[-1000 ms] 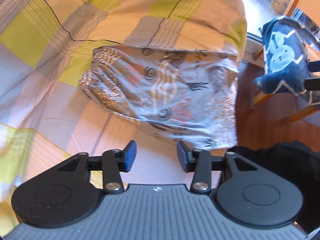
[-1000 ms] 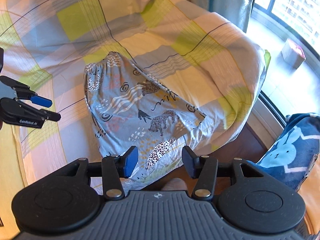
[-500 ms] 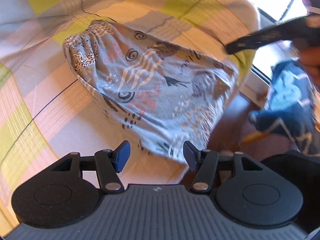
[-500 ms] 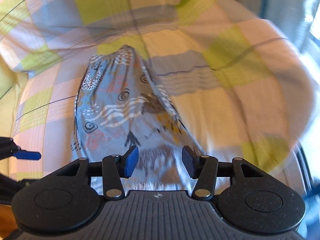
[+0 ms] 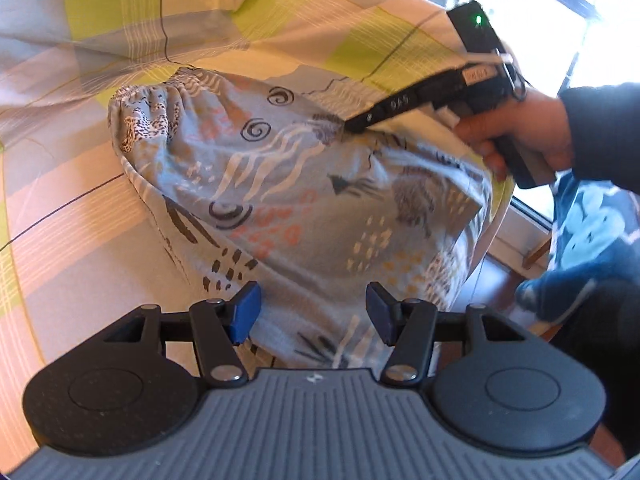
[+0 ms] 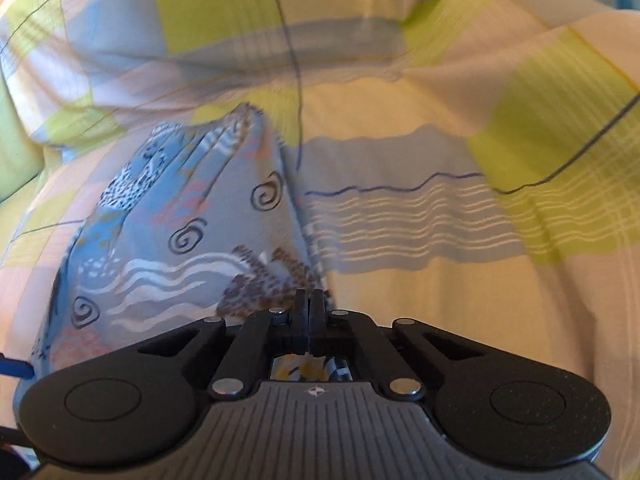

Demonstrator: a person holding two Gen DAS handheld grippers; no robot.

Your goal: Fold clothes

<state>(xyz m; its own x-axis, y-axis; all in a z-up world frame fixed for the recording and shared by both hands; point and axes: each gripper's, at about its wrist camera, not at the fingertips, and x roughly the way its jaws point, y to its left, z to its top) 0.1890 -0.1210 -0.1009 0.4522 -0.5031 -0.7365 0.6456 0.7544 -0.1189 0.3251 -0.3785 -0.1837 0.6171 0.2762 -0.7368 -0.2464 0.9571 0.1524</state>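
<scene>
Shorts (image 5: 304,200) in patterned grey lie on the checked bedspread (image 5: 80,208), gathered waistband far-left, long axis running toward me. My right gripper (image 6: 308,320) looks clamped on their right edge, though blurred; my left gripper (image 5: 312,314) hangs open over the near hem.

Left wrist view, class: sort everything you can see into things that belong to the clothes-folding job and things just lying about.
Belongs to the job:
patterned garment
left gripper, open
right gripper, shut on the garment's edge

Just lying about:
checked bedsheet
blue bunny-print blanket
</scene>
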